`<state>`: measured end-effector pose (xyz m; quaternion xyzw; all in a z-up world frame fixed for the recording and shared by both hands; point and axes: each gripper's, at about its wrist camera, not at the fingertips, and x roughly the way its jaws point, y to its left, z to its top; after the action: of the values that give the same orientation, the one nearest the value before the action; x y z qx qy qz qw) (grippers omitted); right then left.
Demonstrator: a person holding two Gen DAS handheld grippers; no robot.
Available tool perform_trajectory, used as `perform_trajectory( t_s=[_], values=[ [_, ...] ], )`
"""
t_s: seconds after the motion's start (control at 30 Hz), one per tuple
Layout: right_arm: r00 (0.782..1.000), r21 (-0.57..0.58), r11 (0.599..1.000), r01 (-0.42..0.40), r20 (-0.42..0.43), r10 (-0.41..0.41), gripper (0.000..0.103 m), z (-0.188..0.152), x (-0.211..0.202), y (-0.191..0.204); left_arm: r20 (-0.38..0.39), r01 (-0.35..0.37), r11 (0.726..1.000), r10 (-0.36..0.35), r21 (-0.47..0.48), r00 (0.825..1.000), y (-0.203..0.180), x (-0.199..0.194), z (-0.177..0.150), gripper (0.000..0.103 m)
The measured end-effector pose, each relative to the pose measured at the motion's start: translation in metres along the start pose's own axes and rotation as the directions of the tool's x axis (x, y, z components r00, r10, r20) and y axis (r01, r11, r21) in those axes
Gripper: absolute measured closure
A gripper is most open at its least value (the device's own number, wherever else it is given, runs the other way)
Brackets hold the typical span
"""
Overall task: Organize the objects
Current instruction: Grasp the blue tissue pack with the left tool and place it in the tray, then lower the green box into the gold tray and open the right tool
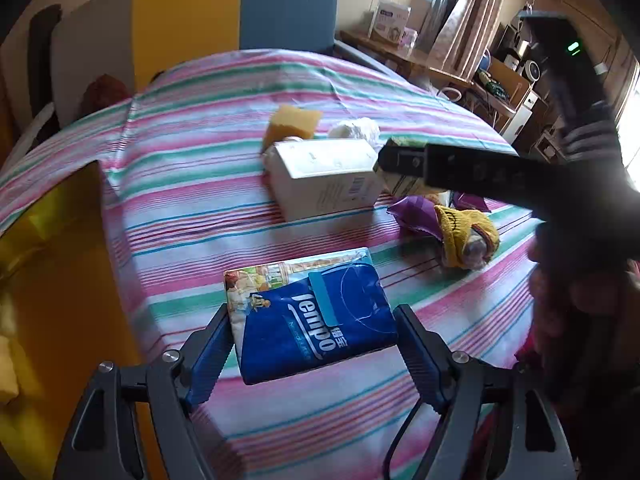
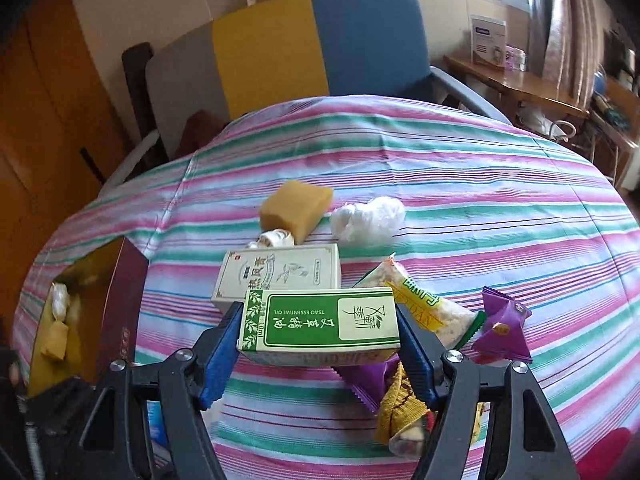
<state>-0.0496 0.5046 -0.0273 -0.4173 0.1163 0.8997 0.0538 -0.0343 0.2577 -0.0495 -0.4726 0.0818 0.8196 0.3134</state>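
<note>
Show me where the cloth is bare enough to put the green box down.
Bare cloth lies right of the plastic wad, and beyond the sponge. Around the white box and purple packets it is crowded.

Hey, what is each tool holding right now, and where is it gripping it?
The left tool clamps the blue Tempo tissue pack by its two long sides near the end. The right tool clamps the green essential oil box by its two short ends.

Green oil box [image 2: 320,326] (tool-clamped [image 2: 318,354]) above cloth [image 2: 480,184]
</note>
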Motion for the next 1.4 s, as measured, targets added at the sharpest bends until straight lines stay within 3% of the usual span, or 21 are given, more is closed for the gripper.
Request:
perform_trajectory(
  t_s=[0.13, 0.27, 0.43, 0.6, 0.77, 0.97, 1.23, 1.4],
  values=[
    [1.000, -0.027, 1.000, 0.013, -0.010, -0.014, 0.031, -0.003, 0.003, 0.005, 0.045, -0.021, 0.999, 0.023, -0.035, 0.999, 0.032, -0.037, -0.014, 0.023],
    [1.000, -0.038, 0.999, 0.022, -0.010, -0.022, 0.031, -0.004, 0.003, 0.007, 0.054, -0.078, 0.987, 0.086, -0.142, 0.995, 0.085, -0.066, -0.033, 0.023],
    [0.999, -0.055, 0.998, 0.028, -0.013, -0.029, 0.031, -0.005, 0.003, 0.012, 0.012, -0.176, 0.935, 0.189, -0.309, 0.982, 0.154, -0.091, -0.066, 0.023],
    [0.999, -0.065, 0.997, 0.029, -0.011, -0.030, 0.031, -0.006, 0.003, 0.015, -0.052, -0.262, 0.876, 0.264, -0.406, 0.963, 0.199, -0.094, -0.091, 0.023],
    [1.000, -0.064, 0.998, 0.029, -0.005, -0.029, 0.031, -0.006, 0.001, 0.017, -0.102, -0.333, 0.841, 0.321, -0.427, 0.942, 0.224, -0.082, -0.099, 0.023],
    [0.999, -0.066, 0.997, 0.032, -0.003, -0.033, 0.031, -0.007, 0.001, 0.018, -0.129, -0.386, 0.838, 0.365, -0.385, 0.922, 0.230, -0.070, -0.100, 0.023],
    [0.999, -0.062, 0.997, 0.036, 0.008, -0.036, 0.031, -0.007, -0.001, 0.018, -0.037, -0.374, 0.838, 0.393, -0.396, 0.919, 0.230, -0.109, -0.094, 0.022],
    [0.999, -0.025, 1.000, -0.012, 0.047, 0.013, 0.031, -0.003, -0.017, 0.019, 0.021, -0.374, 0.798, 0.434, -0.472, 0.900, 0.248, -0.144, -0.104, 0.022]
  ],
)
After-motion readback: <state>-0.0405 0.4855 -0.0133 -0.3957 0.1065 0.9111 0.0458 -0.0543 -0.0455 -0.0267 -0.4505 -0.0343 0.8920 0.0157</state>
